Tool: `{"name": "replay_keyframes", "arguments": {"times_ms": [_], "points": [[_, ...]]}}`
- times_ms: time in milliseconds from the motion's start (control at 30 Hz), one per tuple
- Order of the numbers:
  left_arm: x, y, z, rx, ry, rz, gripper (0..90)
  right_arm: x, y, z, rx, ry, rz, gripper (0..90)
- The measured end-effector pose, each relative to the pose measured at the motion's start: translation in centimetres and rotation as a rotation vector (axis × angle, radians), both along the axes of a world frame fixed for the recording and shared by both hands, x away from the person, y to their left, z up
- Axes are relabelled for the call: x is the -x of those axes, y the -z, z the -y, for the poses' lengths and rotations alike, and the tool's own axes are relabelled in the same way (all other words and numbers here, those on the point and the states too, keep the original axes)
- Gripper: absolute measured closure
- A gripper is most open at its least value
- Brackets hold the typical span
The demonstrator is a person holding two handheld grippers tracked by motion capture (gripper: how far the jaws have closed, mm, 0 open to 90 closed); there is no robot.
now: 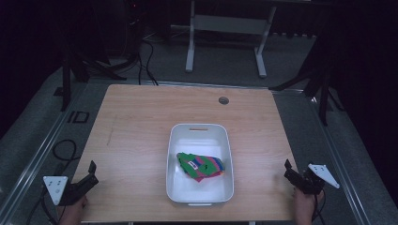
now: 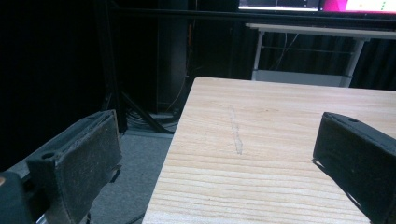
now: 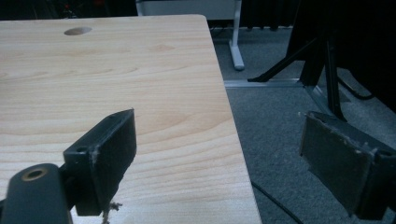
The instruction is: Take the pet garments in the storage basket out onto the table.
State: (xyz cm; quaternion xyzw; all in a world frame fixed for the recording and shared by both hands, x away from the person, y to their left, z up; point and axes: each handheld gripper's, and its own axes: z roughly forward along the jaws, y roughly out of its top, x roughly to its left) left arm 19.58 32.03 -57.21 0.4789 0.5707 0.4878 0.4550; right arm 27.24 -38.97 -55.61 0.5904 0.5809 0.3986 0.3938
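A white rectangular bin (image 1: 174, 154) sits on the wooden table (image 1: 141, 117), near its front middle. Inside it lies a folded, multicoloured cloth (image 1: 201, 166) in green, pink and blue. My left gripper (image 1: 90, 171) hovers at the table's front left corner, open, with nothing between its jaws. At the front right edge my right gripper (image 1: 287, 169) is also open and empty. In the left gripper view the left gripper (image 2: 219, 154) frames bare tabletop and the table's left edge. The right gripper (image 3: 224, 154) straddles the table's right edge in its own view.
A round cable hole (image 1: 224, 100) marks the table's far side. A faint scratch (image 2: 236, 133) runs along the wood near the left edge. Grey carpet, black stand legs (image 1: 324, 89) and cables (image 1: 145, 61) surround the table; a white desk frame (image 1: 225, 28) stands behind.
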Motion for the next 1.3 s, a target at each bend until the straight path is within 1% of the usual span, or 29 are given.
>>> {"name": "replay_keyframes", "arguments": {"times_ms": [67, 167, 233, 333, 400, 433, 500, 533, 567, 600, 633, 700, 733, 767, 833, 900, 967, 1000, 1033, 1100, 1133, 1200, 1233, 1300], "points": [[0.0, 0.0, 0.0, 0.000, 0.001, 0.000, 1.4, 0.0, 0.0, 0.0, 0.002, 0.006, 0.004, 10.9], [0.0, 0.0, 0.0, 0.001, 0.000, 0.000, 1.4, 0.1, 0.0, 0.1, -0.013, 0.003, 0.007, 10.9], [0.0, 0.0, 0.0, 0.000, 0.001, 0.000, 1.4, 0.0, 0.0, 0.2, -0.043, -0.032, -0.011, 10.9], [0.0, 0.0, 0.0, 0.001, 0.001, 0.001, 1.4, 0.0, -0.1, -0.2, -0.014, -0.063, -0.017, 10.9], [0.0, 0.0, 0.0, 0.002, 0.001, 0.001, 1.4, 0.0, -0.1, -0.5, 0.016, -0.087, -0.022, 10.9], [0.0, 0.0, 0.0, 0.001, 0.001, 0.001, 1.4, 0.0, -0.2, -0.6, 0.021, -0.098, -0.032, 10.9], [0.0, 0.0, 0.0, 0.002, 0.002, 0.001, 1.4, -0.1, -0.1, -0.7, 0.031, -0.095, -0.050, 10.9], [0.0, 0.0, 0.0, 0.002, 0.001, 0.002, 1.4, -0.2, 0.0, -0.6, 0.027, -0.102, -0.052, 10.9], [0.0, 0.0, 0.0, 0.002, 0.001, 0.001, 1.4, -0.3, 0.0, -0.6, 0.018, -0.109, -0.065, 11.3], [0.0, 0.0, 0.0, 0.001, 0.001, 0.001, 1.4, -0.6, 0.0, -0.5, 0.010, -0.118, -0.096, 11.5], [0.0, 0.0, 0.0, 0.000, 0.002, 0.000, 1.4, -0.7, 0.0, -0.4, 0.003, -0.128, -0.112, 11.5], [0.0, 0.0, 0.0, -0.001, 0.003, -0.003, 1.4, -1.1, 0.1, -0.1, -0.032, -0.167, -0.156, 11.5], [0.0, 0.0, 0.0, 0.002, 0.002, -0.002, 1.4, -1.5, 0.0, 0.1, -0.051, -0.198, -0.198, 11.5], [0.0, 0.0, -0.1, 0.004, 0.003, -0.001, 1.4, -1.6, -0.1, 0.3, -0.052, -0.211, -0.218, 11.5], [0.0, 0.0, -0.1, 0.004, 0.003, 0.001, 1.4, -1.7, -0.2, 0.6, -0.030, -0.235, -0.242, 11.5], [0.0, 0.0, -0.1, 0.003, 0.004, -0.001, 1.4, -1.7, -0.2, 1.1, -0.015, -0.279, -0.270, 12.3], [0.0, 0.0, -0.1, 0.004, 0.005, -0.002, 1.4, -1.7, -0.1, 1.6, 0.007, -0.347, -0.299, 12.8], [0.0, 0.0, -0.1, 0.005, 0.005, -0.002, 1.4, -1.7, 0.0, 1.9, 0.019, -0.399, -0.309, 13.2], [0.0, 0.0, -0.1, 0.006, 0.006, -0.002, 1.4, -1.8, 0.0, 2.2, 0.027, -0.436, -0.321, 13.3], [0.0, 0.0, -0.1, 0.006, 0.004, -0.002, 1.4, -1.8, 0.1, 2.7, 0.037, -0.569, -0.351, 13.5], [0.0, 0.0, -0.1, 0.006, 0.005, -0.003, 1.4, -1.8, 0.2, 2.8, 0.056, -0.631, -0.365, 13.5], [0.0, 0.0, -0.1, 0.005, 0.005, -0.002, 1.4, -1.6, 0.1, 2.8, 0.079, -0.742, -0.400, 13.5], [0.0, 0.0, -0.1, 0.005, 0.004, -0.002, 1.4, -1.5, 0.0, 2.7, 0.089, -0.789, -0.419, 13.5], [0.0, 0.0, -0.1, 0.005, 0.004, -0.002, 1.3, -1.4, -0.2, 2.3, 0.107, -0.861, -0.453, 13.5]]}}
